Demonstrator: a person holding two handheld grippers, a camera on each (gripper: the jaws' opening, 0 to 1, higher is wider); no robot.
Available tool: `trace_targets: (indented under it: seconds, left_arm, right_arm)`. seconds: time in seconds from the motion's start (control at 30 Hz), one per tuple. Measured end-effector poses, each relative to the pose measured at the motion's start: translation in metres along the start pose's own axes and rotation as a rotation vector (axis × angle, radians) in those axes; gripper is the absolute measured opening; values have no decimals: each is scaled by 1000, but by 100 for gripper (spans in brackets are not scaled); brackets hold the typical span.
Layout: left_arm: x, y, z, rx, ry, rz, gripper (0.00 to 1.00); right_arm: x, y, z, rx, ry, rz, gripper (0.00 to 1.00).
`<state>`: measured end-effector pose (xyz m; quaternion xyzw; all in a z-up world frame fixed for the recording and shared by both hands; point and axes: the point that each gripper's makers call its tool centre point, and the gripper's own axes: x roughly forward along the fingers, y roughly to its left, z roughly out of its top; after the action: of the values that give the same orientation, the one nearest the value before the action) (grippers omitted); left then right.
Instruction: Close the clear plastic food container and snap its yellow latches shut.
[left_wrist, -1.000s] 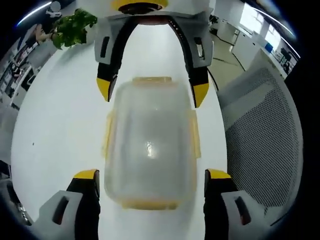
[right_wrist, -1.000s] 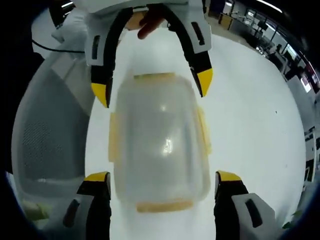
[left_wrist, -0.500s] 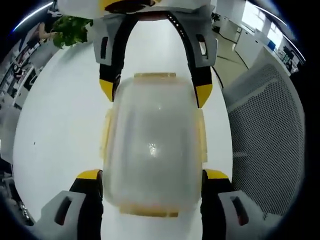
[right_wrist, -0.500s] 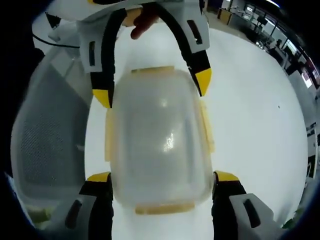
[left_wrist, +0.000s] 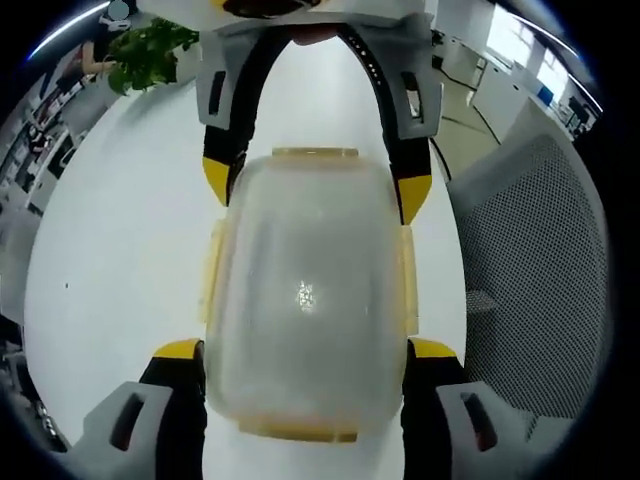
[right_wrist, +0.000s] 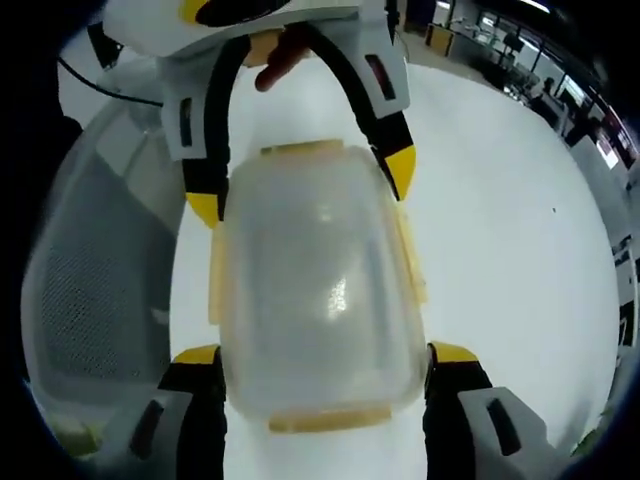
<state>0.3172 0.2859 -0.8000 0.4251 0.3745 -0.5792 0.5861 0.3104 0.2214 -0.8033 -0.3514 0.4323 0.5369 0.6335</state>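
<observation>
Over the last second both yellow-tipped grippers, left (left_wrist: 305, 350) and right (right_wrist: 325, 355), have closed in from opposite ends on the clear plastic food container with yellow latches (left_wrist: 305, 300), mid white table (left_wrist: 110, 260), jaws spread open astride it, so pressing latches looks imminent.

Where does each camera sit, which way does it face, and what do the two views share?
Left gripper view: rides the left gripper, looking down on the container; right gripper opposite.
Right gripper view: rides the right gripper, facing the same container; left gripper and a finger opposite.
Shared: container, white table, mesh chair.
</observation>
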Motion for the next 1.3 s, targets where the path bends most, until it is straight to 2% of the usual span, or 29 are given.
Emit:
trace_targets:
  seconds: [0.37, 0.63, 1.03, 1.13, 1.3]
  left_arm:
    - [0, -1, 0, 29, 7, -10, 80]
    - [-1, -1, -1, 27, -18, -8, 80]
    - [-3, -1, 0, 23, -48, -1, 80]
    - [-3, 0, -5, 23, -27, -1, 80]
    - [-6, 2, -14, 21, -16, -1, 80]
  right_arm:
    - [-1, 3, 0, 27, -35, -15, 82]
    - [1, 4, 0, 25, 17, -14, 82]
    - [2, 3, 0, 29, 26, -21, 82]
    - [3, 3, 6, 31, -5, -20, 82]
    - [7, 3, 16, 28, -10, -18, 83]
